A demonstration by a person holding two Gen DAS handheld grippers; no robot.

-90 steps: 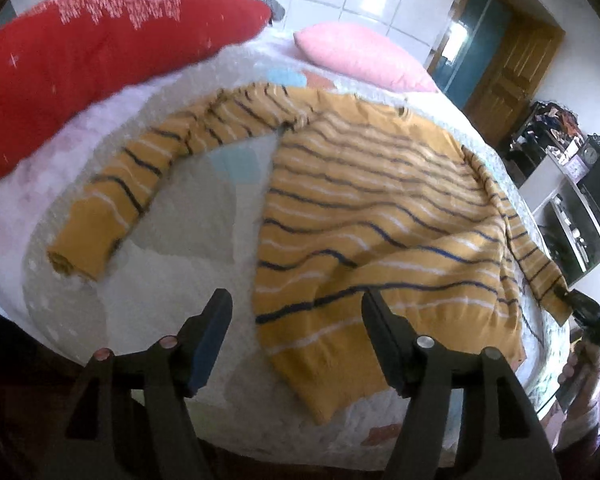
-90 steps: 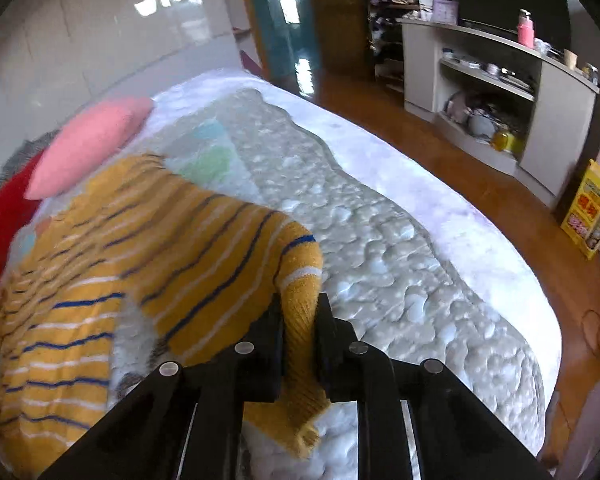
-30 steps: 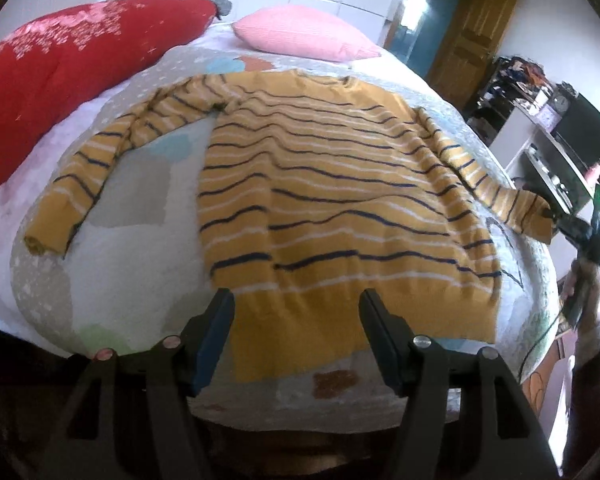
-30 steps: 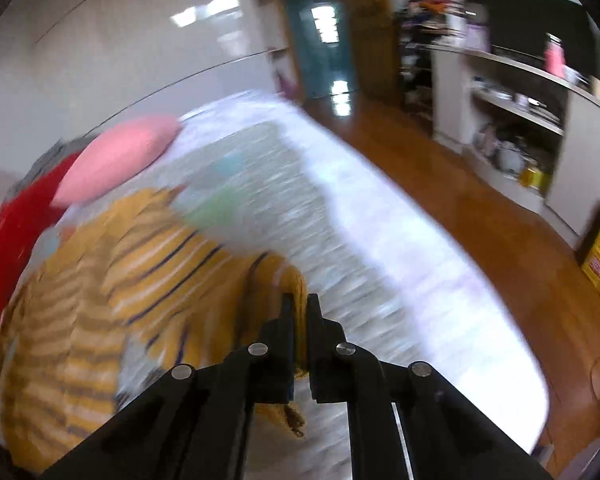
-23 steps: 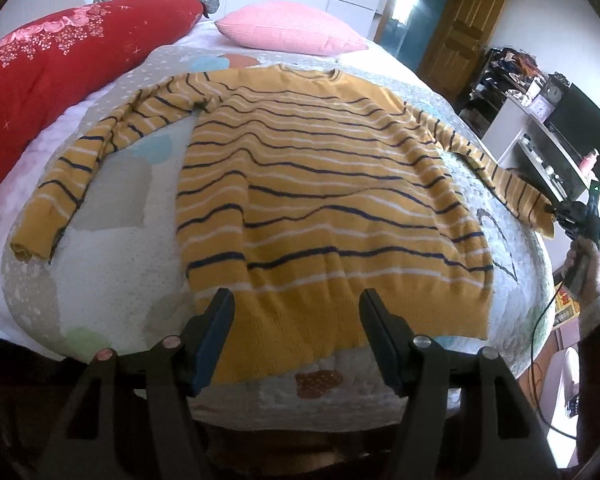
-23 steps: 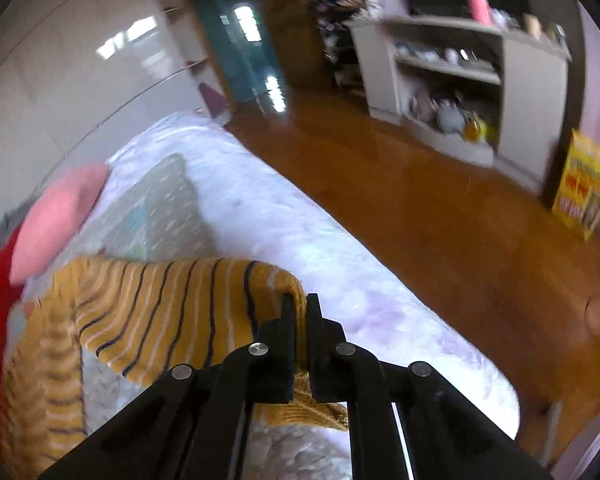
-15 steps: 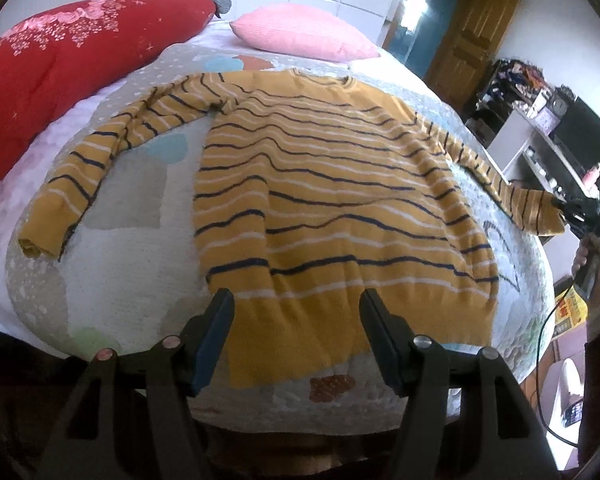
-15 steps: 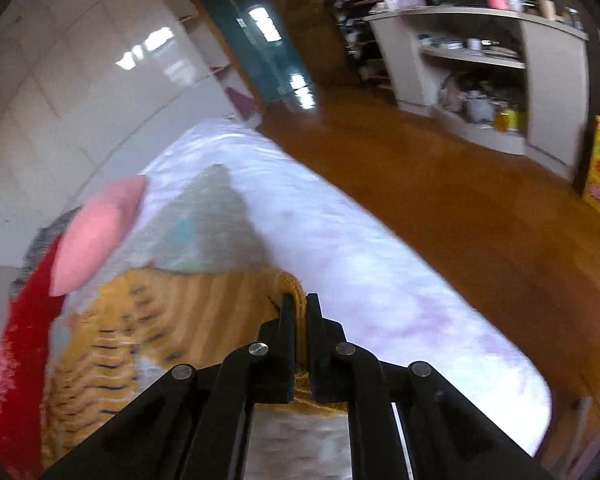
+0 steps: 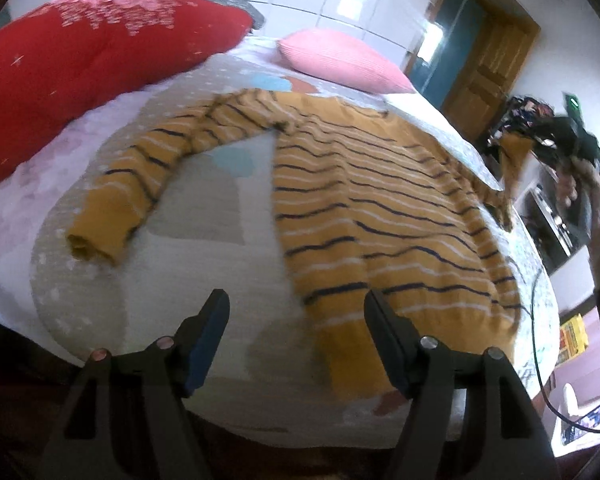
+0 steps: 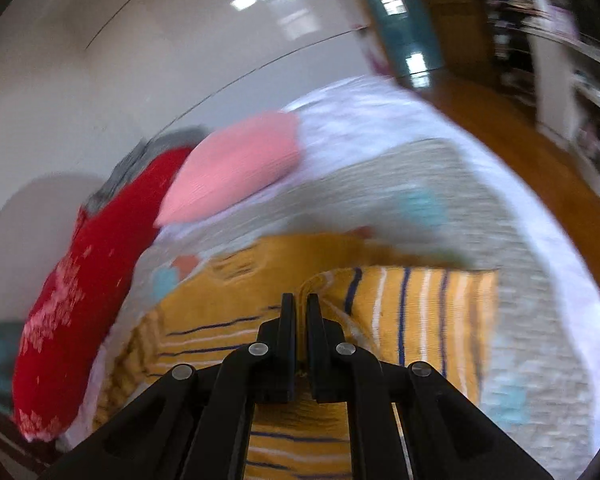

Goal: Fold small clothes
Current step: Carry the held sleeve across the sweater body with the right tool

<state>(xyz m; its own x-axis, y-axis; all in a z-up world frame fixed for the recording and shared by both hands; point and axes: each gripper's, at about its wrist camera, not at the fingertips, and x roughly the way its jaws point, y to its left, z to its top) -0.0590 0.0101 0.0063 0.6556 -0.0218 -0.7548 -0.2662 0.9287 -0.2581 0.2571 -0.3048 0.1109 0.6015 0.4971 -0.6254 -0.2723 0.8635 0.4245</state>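
A yellow striped sweater (image 9: pixel 384 208) lies flat on the bed (image 9: pixel 220 264), 1 sleeve raised off its far edge. The right gripper (image 10: pixel 300 300) is clamped on that sleeve's cuff. The left gripper (image 9: pixel 296 320) hovers empty over the hem (its jaws have just been opening). A red pillow (image 9: pixel 80 60) and a pink pillow (image 9: pixel 340 60) sit beyond the sweater.

The bed (image 9: pixel 148 280) is bare between the sweater's (image 9: pixel 380 208) body and its outstretched sleeve (image 9: pixel 140 184), an open lane ahead of the left gripper (image 9: pixel 296 316). A red cushion (image 9: pixel 80 68) walls the far left side and a pink pillow (image 9: pixel 340 60) blocks the head end. Open wooden floor (image 10: pixel 512 148) runs along the bed's right side, with shelves (image 10: pixel 580 80) beyond.
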